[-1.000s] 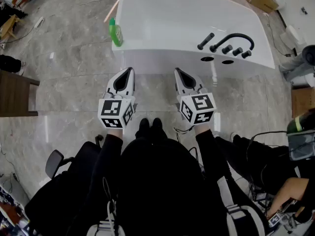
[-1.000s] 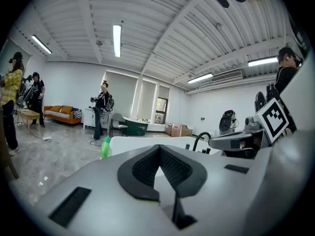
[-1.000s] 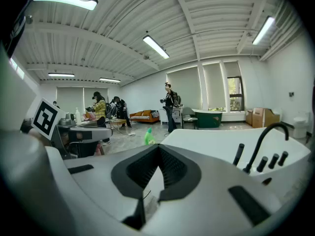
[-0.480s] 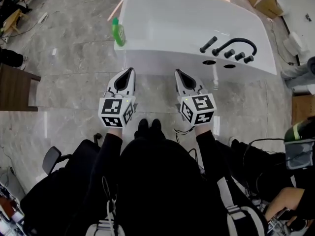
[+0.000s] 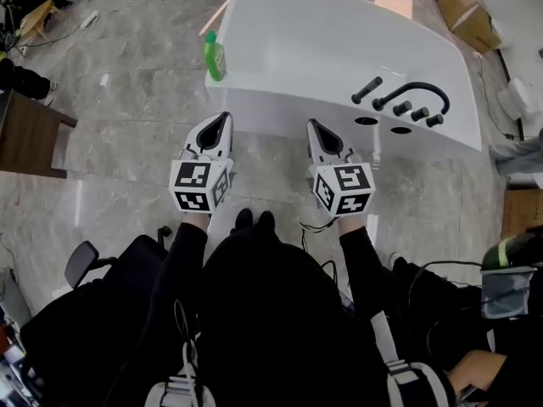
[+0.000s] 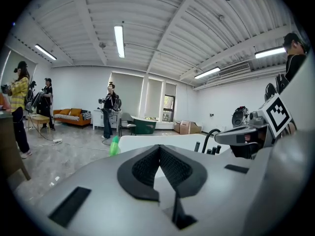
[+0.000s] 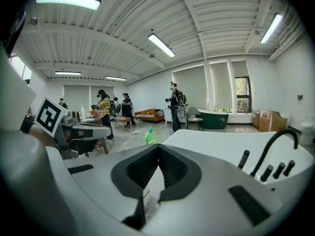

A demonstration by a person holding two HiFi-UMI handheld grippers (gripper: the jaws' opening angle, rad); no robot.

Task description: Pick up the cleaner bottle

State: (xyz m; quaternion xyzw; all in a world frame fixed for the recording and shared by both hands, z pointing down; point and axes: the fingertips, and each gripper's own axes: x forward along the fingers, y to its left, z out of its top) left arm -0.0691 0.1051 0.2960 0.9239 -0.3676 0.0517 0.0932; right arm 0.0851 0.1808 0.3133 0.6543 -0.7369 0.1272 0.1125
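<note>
— Grey marble floor underfoot, and a white bathtub (image 5: 322, 41) ahead at twelve o'clock. Where is the cleaner bottle (image 5: 215, 55)?
— Green, upright on the tub's rim at its near left corner. That is close to twelve o'clock from the left gripper (image 5: 223, 120), and apart from it.
— And the jaws?
— Both pairs are pressed together with nothing between them. The right gripper (image 5: 312, 125) hangs beside the left, with the black tap (image 5: 416, 91) at its two o'clock.
</note>
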